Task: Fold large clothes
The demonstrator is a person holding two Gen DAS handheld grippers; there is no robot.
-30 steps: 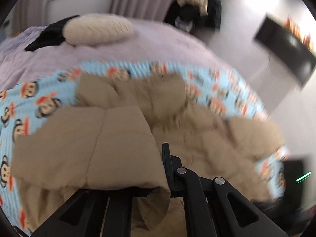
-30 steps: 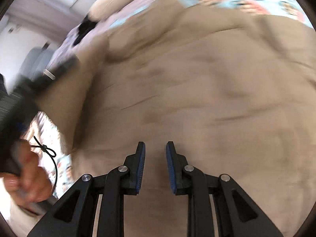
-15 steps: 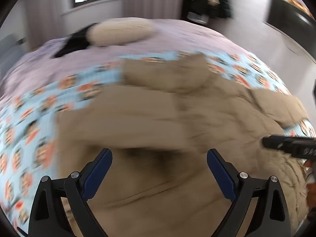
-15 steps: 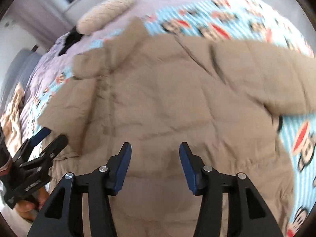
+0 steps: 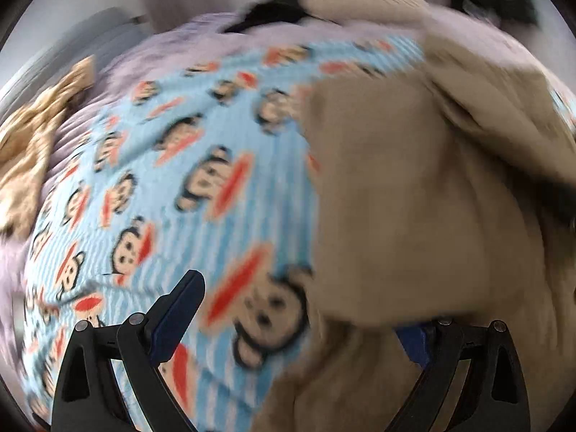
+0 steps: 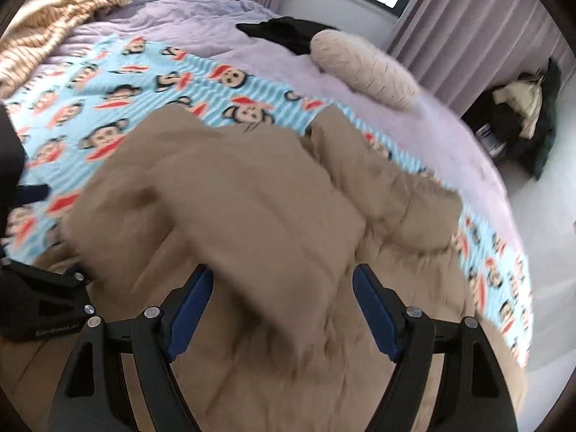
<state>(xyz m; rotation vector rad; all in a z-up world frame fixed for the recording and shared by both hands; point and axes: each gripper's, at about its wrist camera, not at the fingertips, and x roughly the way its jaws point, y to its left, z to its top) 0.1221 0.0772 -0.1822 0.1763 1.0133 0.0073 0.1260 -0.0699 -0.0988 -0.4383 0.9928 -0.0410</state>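
Note:
A large tan padded jacket [image 6: 252, 198] lies on a blue monkey-print blanket [image 6: 108, 82], with one sleeve folded across its body. My right gripper [image 6: 284, 298] hovers just over that folded part. Its jaws are opening, with fabric below them and nothing pressed between the pads. In the left wrist view the jacket [image 5: 414, 198] fills the right half and the blanket [image 5: 180, 198] the left. My left gripper [image 5: 298, 324] stands wide open over the jacket's left edge, and a jacket fold hides its right fingertip. The left gripper's body [image 6: 36, 306] shows at the right view's left edge.
The blanket lies on a lilac bedspread [image 6: 180, 21]. A cream pillow [image 6: 363, 72] and a black garment [image 6: 284, 32] lie at the far side. A striped tan throw [image 6: 54, 25] is bunched at the far left. Clothes are piled [image 6: 518, 108] beyond the bed's right edge.
My left gripper let go of the jacket fold, opened wide and swung left to the jacket's edge. My right gripper opened from nearly shut and turned; the sleeve now lies folded over the jacket.

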